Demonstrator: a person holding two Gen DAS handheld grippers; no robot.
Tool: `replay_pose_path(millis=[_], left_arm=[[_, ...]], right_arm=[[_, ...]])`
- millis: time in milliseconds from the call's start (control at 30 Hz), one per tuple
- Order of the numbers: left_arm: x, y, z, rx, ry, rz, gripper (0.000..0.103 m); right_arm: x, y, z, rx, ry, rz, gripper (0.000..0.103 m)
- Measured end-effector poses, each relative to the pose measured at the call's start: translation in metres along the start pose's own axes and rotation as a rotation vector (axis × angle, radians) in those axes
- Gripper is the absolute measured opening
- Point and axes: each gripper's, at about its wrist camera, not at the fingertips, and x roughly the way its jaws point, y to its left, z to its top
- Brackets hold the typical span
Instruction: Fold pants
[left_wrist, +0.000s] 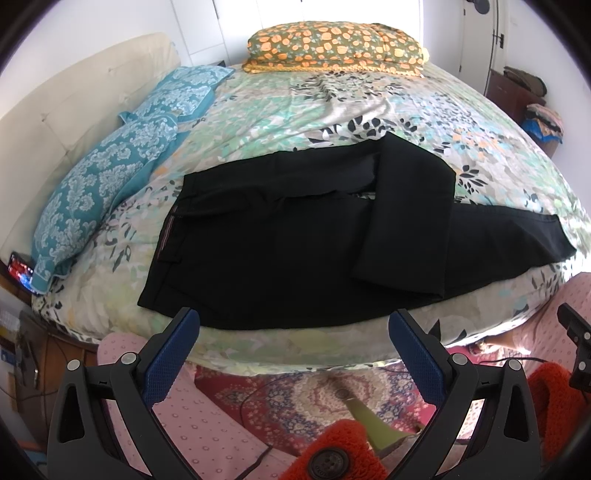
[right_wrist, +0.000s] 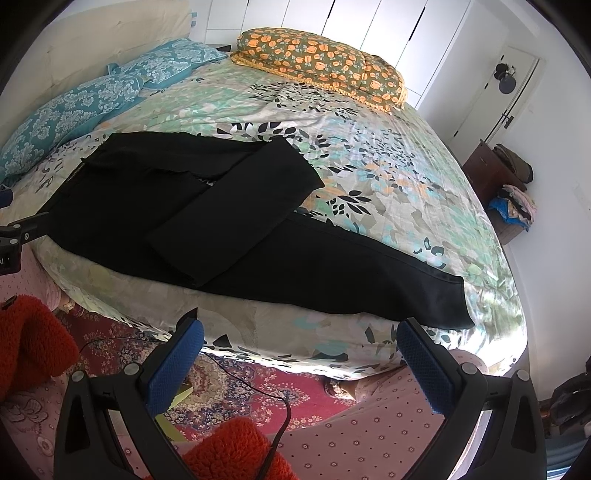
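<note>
Black pants (left_wrist: 280, 240) lie flat near the front edge of a bed with a floral sheet (left_wrist: 295, 107), waistband to the left. One leg is folded back across the other; the lower leg (right_wrist: 351, 273) stretches right to its hem near the bed's corner. My left gripper (left_wrist: 294, 325) hovers open just in front of the bed edge, below the seat of the pants, holding nothing. The right gripper (right_wrist: 300, 334) is open too, below the lower leg, with its blue pads (right_wrist: 421, 365) apart and empty. Part of the left gripper's body (right_wrist: 14, 236) shows at the right view's left edge.
Two teal pillows (left_wrist: 110, 170) lie along the headboard at left, and an orange-flowered pillow (left_wrist: 332, 44) at the far side. A red patterned rug (right_wrist: 258, 384) with a black cable covers the floor. A wooden cabinet (right_wrist: 491, 177) with clothes stands at right. Red knitted sleeves (right_wrist: 29, 343) and pink trousers show below.
</note>
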Motion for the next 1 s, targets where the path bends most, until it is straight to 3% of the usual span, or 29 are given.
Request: replay_pose_path(millis=[600, 767, 900, 933, 1000], left_arm=[[-0.004, 0.006, 0.003, -0.009, -0.014, -0.002, 0.102], [-0.007, 0.018, 0.004, -0.086, -0.044, -0.044, 0.102], [-0.001, 0.016, 0.005, -0.088, -0.022, -0.06, 0.102], [-0.001, 0.015, 0.006, -0.084, -0.023, -0.058, 0.102], [-0.002, 0.014, 0.006, -0.082, -0.031, -0.052, 0.102]], right_arm=[[-0.004, 0.003, 0.001, -0.019, -0.024, 0.049, 0.103], [-0.016, 0.011, 0.005, -0.067, -0.103, 0.155, 0.103], [-0.031, 0.013, 0.016, -0.145, -0.31, 0.299, 0.103], [-0.023, 0.017, 0.021, -0.201, -0.319, 0.363, 0.103], [0.006, 0.028, 0.026, -0.265, -0.223, 0.449, 0.103]])
